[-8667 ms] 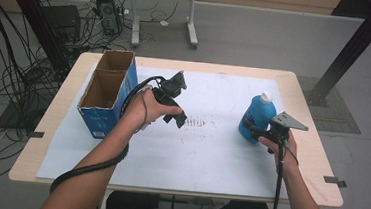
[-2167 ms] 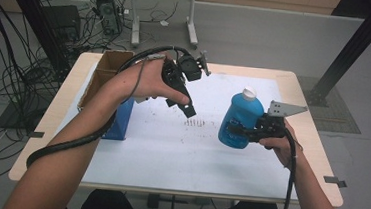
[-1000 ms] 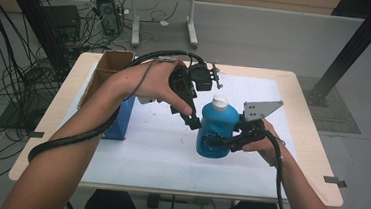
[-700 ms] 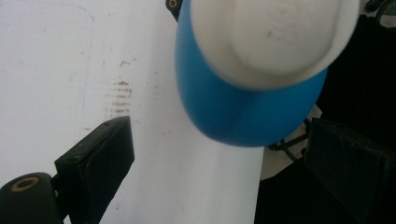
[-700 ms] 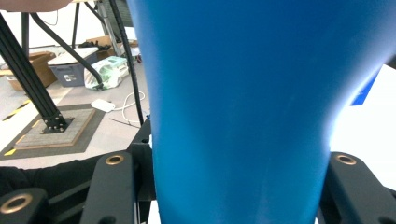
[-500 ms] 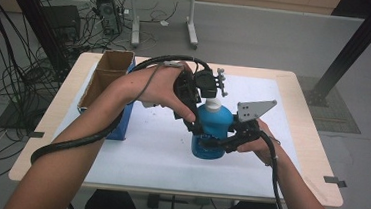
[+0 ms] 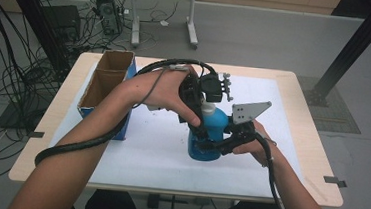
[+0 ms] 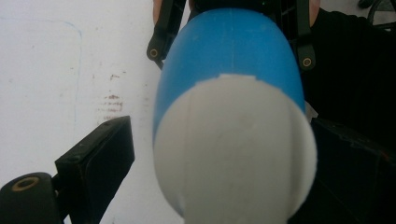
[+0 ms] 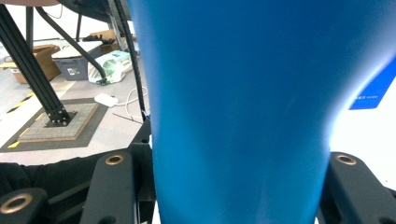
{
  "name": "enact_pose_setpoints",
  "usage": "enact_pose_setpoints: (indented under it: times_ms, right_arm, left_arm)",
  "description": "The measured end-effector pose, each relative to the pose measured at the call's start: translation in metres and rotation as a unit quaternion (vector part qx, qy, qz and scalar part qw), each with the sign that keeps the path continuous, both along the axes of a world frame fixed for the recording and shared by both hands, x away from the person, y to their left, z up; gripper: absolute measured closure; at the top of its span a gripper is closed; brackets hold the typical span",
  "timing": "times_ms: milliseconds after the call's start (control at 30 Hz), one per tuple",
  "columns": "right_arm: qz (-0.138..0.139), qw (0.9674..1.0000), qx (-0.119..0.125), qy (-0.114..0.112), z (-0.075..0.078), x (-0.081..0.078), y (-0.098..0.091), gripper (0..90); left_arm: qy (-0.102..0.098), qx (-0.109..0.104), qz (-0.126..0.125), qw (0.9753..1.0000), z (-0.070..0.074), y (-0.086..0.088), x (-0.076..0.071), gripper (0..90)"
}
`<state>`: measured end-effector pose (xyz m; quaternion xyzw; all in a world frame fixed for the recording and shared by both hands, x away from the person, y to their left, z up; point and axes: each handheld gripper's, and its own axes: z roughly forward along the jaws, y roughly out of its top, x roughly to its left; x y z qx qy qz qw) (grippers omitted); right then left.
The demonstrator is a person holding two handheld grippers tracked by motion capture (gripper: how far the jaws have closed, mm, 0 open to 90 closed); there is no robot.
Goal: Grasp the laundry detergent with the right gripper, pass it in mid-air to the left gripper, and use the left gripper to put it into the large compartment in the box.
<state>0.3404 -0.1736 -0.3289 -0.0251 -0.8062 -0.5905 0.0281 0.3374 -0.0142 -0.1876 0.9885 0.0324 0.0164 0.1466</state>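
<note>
the blue bottle [image 7: 206,138] stands upright near the middle of the bench [image 7: 302,119], on the white sheet [image 7: 139,151] that covers most of the top. its white cap [image 7: 207,108] sits right under the left tool. the right tool [image 7: 209,145] comes in from the right side and is clamped on the lower body of the bottle; in the right gripper view the blue wall [image 9: 243,107] sits tight between the two black jaws. the grey three-cornered plate [image 7: 248,111] on top of that tool stands just right of the bottle's shoulder, and the right hand [image 7: 248,144] grips the handle behind it.

the left tool [image 7: 203,117] points down over the top of the bottle, held by the left hand [image 7: 167,90], whose forearm crosses the bench from the lower left. in the left gripper view the cap [image 8: 236,149] lies between the jaws, which stand apart: a gap of white sheet shows between the left jaw and the cap, while the right jaw sits very close to the cap, and whether it touches i cannot tell.

further out, an open cardboard box with blue sides [image 7: 105,85] stands at the left end of the bench, well apart from the bottle. faint brown marks [image 8: 109,100] dot the sheet beside the bottle. a black cable [image 7: 85,144] trails from the left tool along the forearm.
</note>
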Motion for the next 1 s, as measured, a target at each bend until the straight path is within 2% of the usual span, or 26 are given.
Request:
enact_pose_setpoints:
  times_ms: [1000]
  right_arm:
    - [-0.003,1.0,-0.002,0.002,-0.0024,0.0008,-0.0003,44.2]
  left_arm:
    - [-0.003,-0.004,0.0,1.0,0.001,0.0015,0.0007,8.5]
